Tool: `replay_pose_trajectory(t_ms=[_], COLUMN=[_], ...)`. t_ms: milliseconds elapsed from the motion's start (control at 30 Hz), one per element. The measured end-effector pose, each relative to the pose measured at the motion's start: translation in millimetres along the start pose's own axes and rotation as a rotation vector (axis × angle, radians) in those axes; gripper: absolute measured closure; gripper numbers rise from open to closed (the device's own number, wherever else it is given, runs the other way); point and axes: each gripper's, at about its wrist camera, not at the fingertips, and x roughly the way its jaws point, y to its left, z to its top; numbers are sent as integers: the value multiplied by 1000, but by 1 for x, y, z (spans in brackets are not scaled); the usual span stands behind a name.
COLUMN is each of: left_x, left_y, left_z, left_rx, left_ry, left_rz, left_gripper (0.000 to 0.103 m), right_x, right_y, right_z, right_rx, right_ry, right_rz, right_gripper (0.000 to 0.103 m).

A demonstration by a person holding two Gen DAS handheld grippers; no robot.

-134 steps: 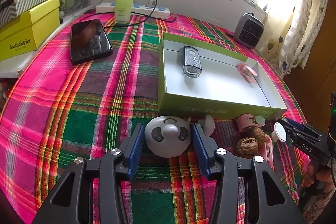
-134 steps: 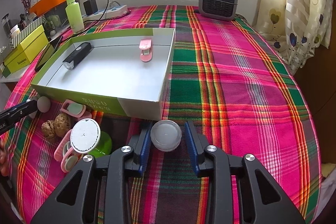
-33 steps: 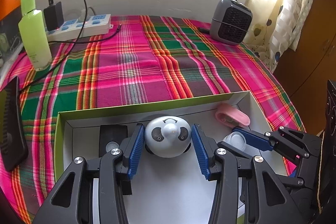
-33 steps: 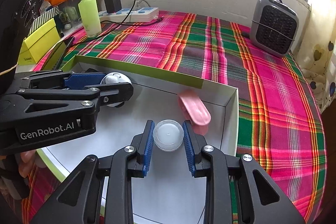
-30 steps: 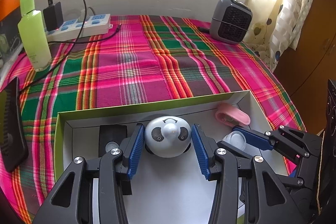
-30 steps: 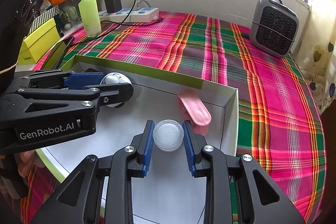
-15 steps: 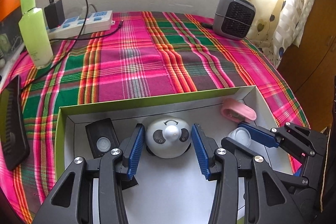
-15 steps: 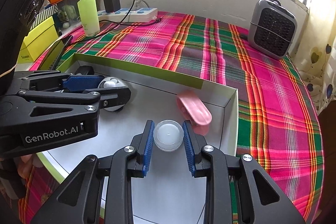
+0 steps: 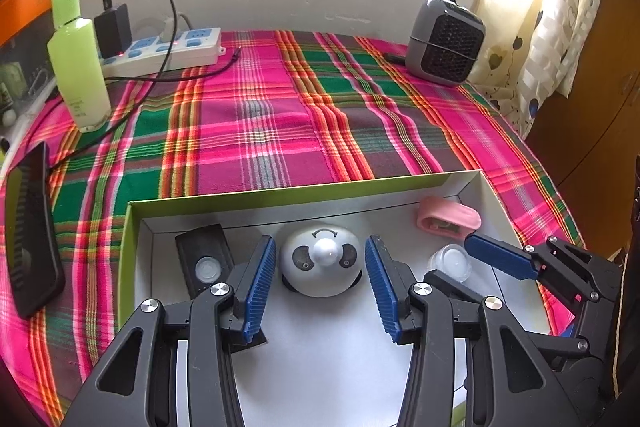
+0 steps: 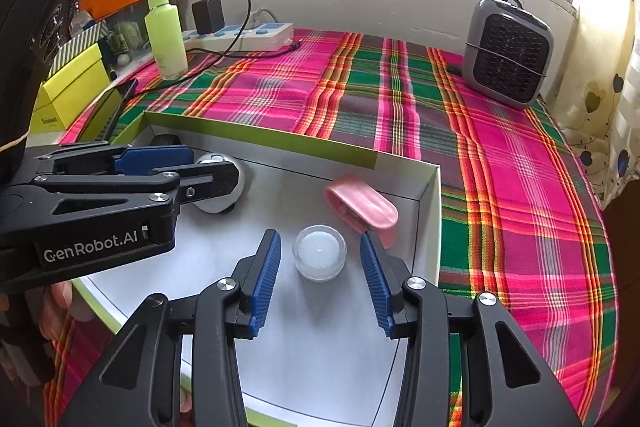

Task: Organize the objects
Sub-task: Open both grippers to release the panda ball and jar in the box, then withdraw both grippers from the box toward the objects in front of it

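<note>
Well, starting at the right gripper: opening up at this moment, straddling the little clear jar without pressing on it. Over at the left gripper: parked partly open around the panda toy, looking just clear of it on both sides, so holding nothing as far as can be told.

Both sitting on the white floor of the green box. Jar toward the right wall, just beside the pink clip. Panda mid-box, next to the black light. Beyond that, just plaid cloth over the counter.

Handling guesses:
- **Jar:** probably hard, light plastic, smooth and round, so likely to squirt out of a sloppy pinch. Best grabbed across the round wall, low and centred.
- **Panda:** same idea, seemingly light, rigid and domed. Better pinched across the widest part near the base than up on the curve.
- **Both:** doubt either would break from a short drop, but could roll.

Versus a second ago: was clamped tight on the jar with the right, now letting go. Panda was snug between the left pads, now showing a sliver of daylight each side. A few seconds back, had both out on the cloth in front of the box, so counting these two as put away.
</note>
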Motion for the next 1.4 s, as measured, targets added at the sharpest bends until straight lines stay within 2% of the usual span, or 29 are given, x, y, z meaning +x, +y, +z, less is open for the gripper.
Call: replay_pose_trajectory(t_ms=[167,1400], left_x=[-10,-88], left_y=[-1,4], left_z=[-4,-68], left_rx=[2,-29], left_ry=[-18,-128], left_rz=[0,82], left_gripper=[57,57], right_x=[-6,-65], right_y=[2,13], right_z=[-1,-42], right_rx=[-2,86], right_ry=[-10,-85], right_rz=[-2,6], right_gripper=[56,56])
